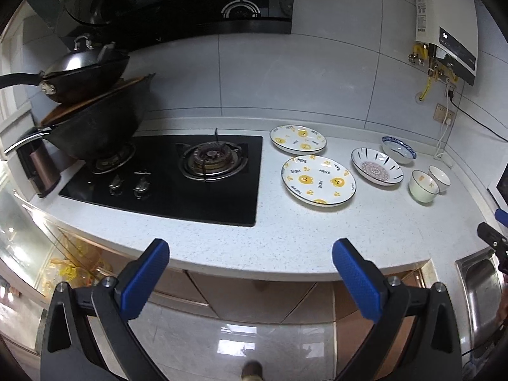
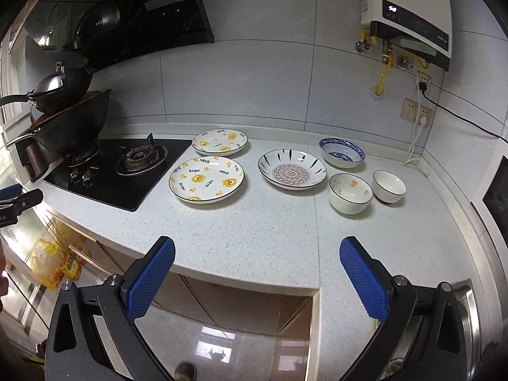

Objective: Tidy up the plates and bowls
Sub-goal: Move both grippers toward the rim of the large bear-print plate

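- While both sets of jaws hang wide open and empty short of the worktop's [image 2: 254, 231] front edge, the crockery lies well beyond them, towards the tiled wall.
- Two round glossy bear plates sit flat, one near [image 2: 206, 179] and one behind [image 2: 219, 142], just apart, beside the hob [image 2: 127, 174].
- To their right lies a shallow patterned plate [image 2: 292, 169] with a mandala centre and dark strokes round the rim.
- Behind it and further right stands a blue-and-white bowl [image 2: 342, 152]; in front of that, two small white bowls, a left one [image 2: 350, 193] and a right one [image 2: 389, 186], stand upright, almost touching.
- All are round, so no long axis shows; every mouth faces up.
- From the right gripper [image 2: 257, 273], the dishes lie ahead, between its blue ribbed pads [image 2: 151, 276].
- From the left gripper [image 1: 250, 273], they lie ahead and to the right.
- Dark stacked woks [image 1: 92, 117] rest on the black glass hob's left burner.
- Speckled pale stone forms the worktop; a steel sink [image 1: 479, 289] adjoins its right end.
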